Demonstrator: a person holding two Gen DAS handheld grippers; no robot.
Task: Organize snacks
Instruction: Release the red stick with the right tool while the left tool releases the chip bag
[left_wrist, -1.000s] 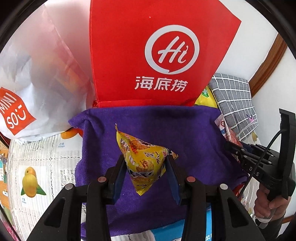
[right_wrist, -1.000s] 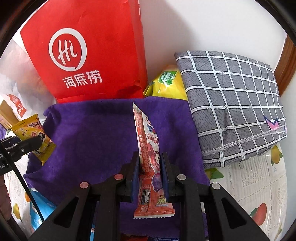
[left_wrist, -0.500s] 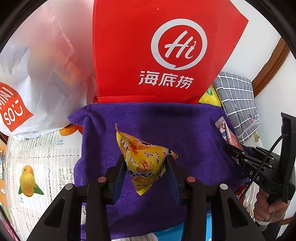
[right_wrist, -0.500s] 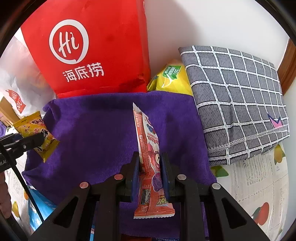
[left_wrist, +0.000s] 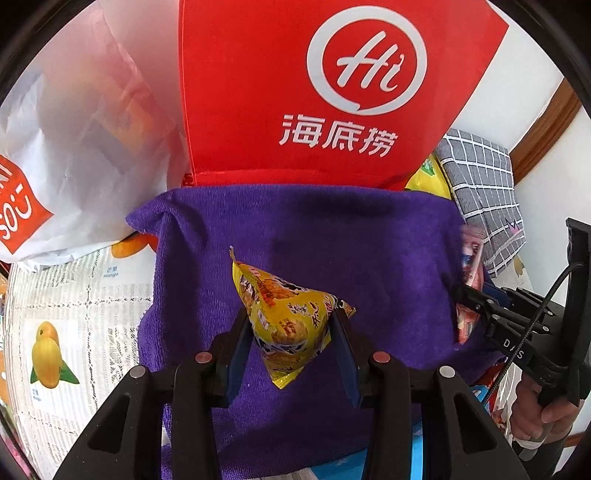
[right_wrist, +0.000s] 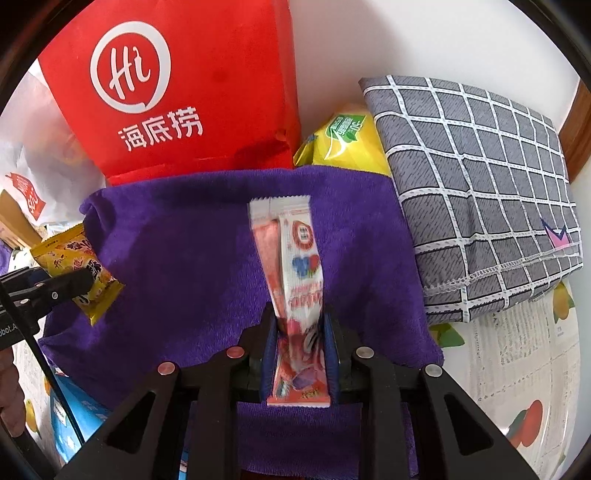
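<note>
My left gripper is shut on a yellow triangular snack packet and holds it over the purple towel. My right gripper is shut on a long red-and-white snack bar packet, which now shows its flat face and is motion-blurred, also above the towel. The yellow packet and left gripper fingers show at the left of the right wrist view. The red packet shows at the right edge of the left wrist view.
A red paper bag with a white logo stands behind the towel. A white plastic bag lies left of it. A grey checked cushion and a yellow-green packet lie to the right. A fruit-print tablecloth covers the table. A blue packet lies at the towel's front.
The red-and-white packet has twisted in my right gripper from edge-on to face-on. Both grippers have moved slightly closer to the red bag. The yellow packet stays held.
</note>
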